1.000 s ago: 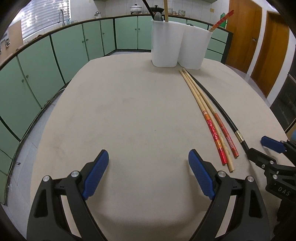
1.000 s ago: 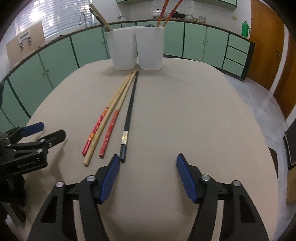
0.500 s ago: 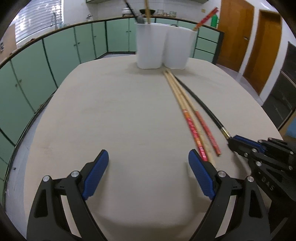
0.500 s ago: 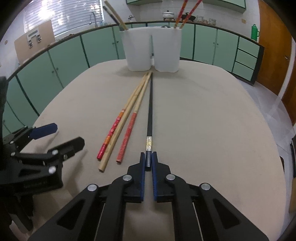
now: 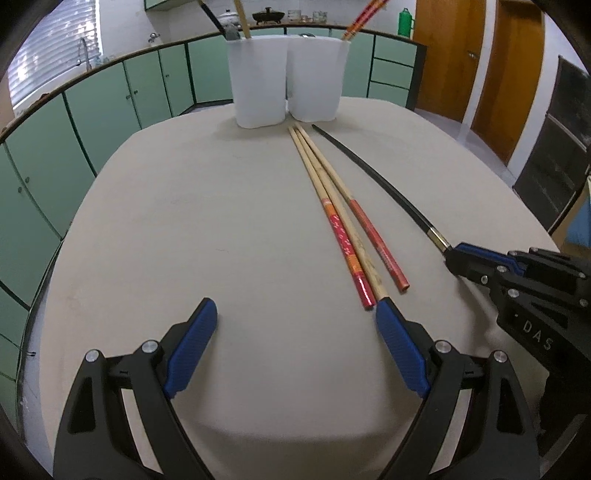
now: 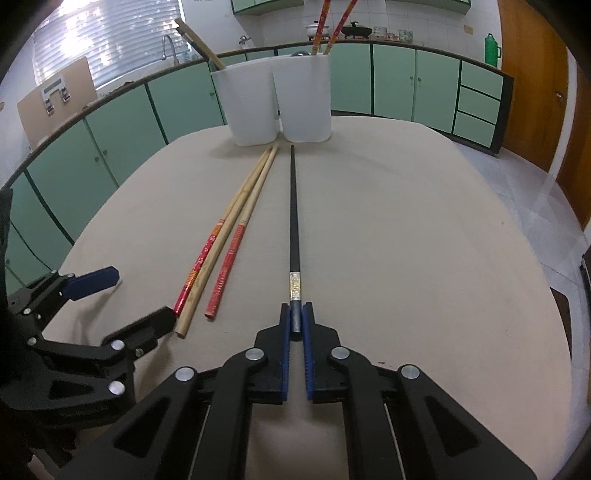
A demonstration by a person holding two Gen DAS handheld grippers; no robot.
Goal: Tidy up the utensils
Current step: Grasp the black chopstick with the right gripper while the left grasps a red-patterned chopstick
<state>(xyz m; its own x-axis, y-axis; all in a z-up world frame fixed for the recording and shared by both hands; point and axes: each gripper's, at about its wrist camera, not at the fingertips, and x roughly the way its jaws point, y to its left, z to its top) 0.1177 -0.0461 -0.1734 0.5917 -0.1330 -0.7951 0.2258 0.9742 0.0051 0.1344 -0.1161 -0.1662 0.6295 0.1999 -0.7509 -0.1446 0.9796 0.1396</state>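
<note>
Four long chopsticks lie on the beige round tabletop: a slim black chopstick with a pale patterned band near its thick end, and to its left three bamboo ones side by side, two bamboo chopsticks with red patterned handles and one plain bamboo chopstick between them. All point their thin tips toward the white holder. The right gripper has its blue pads closed around the thick end of the black chopstick, whose shaft runs straight ahead over the table. The left gripper hovers low over the near part of the table with its jaws spread wide and nothing between them; its right pad sits just at the butt ends of the bamboo group. Around the table runs a kitchen with pale green cabinet doors, a bright louvred window and brown wooden doors. At the far edge stands a white plastic two-compartment utensil holder; its left compartment holds a bamboo stick and something dark, its right one two red-handled chopsticks.
</note>
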